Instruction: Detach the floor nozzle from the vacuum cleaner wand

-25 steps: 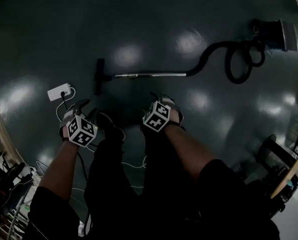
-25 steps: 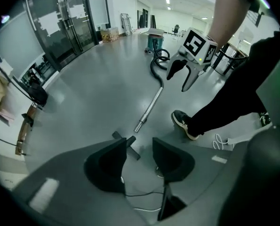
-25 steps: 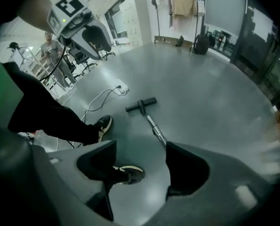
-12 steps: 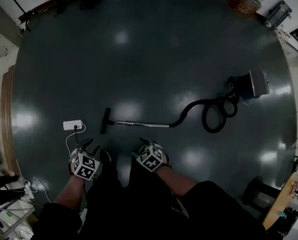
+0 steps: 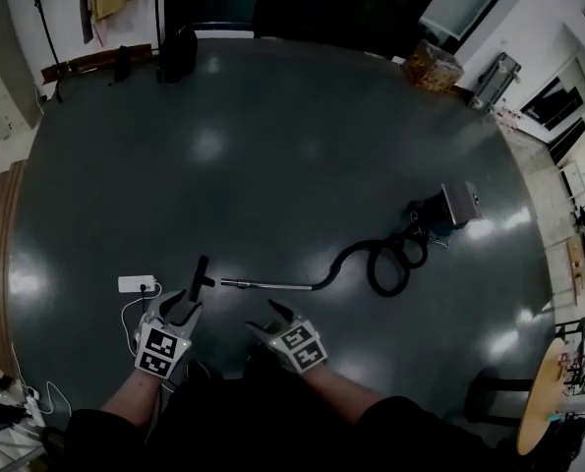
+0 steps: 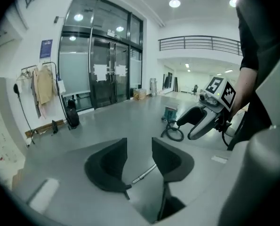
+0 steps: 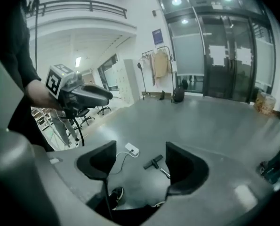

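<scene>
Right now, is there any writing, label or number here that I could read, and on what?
No text here can be read.
Blue wall sign: too small to read.
Door sheets: blurred, unreadable.
Marker cubes: black-and-white patterns only, no letters or numbers.

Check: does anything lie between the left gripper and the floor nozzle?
Nothing visible does. Only bare floor shows between the open, empty left gripper and the floor nozzle. The white power strip lies off to the side, clear of that line.
</scene>
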The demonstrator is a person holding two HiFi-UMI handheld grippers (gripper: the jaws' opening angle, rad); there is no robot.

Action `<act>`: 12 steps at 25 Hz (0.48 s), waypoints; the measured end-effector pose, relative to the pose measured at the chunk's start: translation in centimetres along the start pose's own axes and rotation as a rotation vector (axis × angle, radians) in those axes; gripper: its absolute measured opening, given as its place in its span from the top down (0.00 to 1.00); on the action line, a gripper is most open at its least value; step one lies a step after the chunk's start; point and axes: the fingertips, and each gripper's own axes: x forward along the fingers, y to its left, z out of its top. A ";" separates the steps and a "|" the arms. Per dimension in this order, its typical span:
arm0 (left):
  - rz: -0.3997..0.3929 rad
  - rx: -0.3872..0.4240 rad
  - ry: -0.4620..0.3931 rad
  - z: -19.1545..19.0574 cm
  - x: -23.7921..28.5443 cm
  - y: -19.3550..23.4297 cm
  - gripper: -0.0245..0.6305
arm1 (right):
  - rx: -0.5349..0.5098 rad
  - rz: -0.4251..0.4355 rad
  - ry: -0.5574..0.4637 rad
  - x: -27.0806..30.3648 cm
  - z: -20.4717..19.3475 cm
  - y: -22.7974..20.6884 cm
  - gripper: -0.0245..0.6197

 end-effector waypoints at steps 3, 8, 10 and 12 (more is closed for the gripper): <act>-0.041 0.068 -0.096 2.6 -3.5 -1.4 0.70 | -0.011 -0.010 -0.098 -1.3 3.5 3.9 0.46; -0.065 0.128 -0.248 7.7 -9.1 -5.7 0.70 | -0.084 0.067 -0.250 -5.7 8.6 9.5 0.46; -0.050 0.136 -0.311 10.2 -11.1 -7.0 0.71 | -0.111 0.106 -0.321 -8.3 10.9 10.6 0.46; -0.029 0.130 -0.374 12.4 -13.1 -8.1 0.72 | -0.136 0.147 -0.395 -11.1 13.1 11.7 0.46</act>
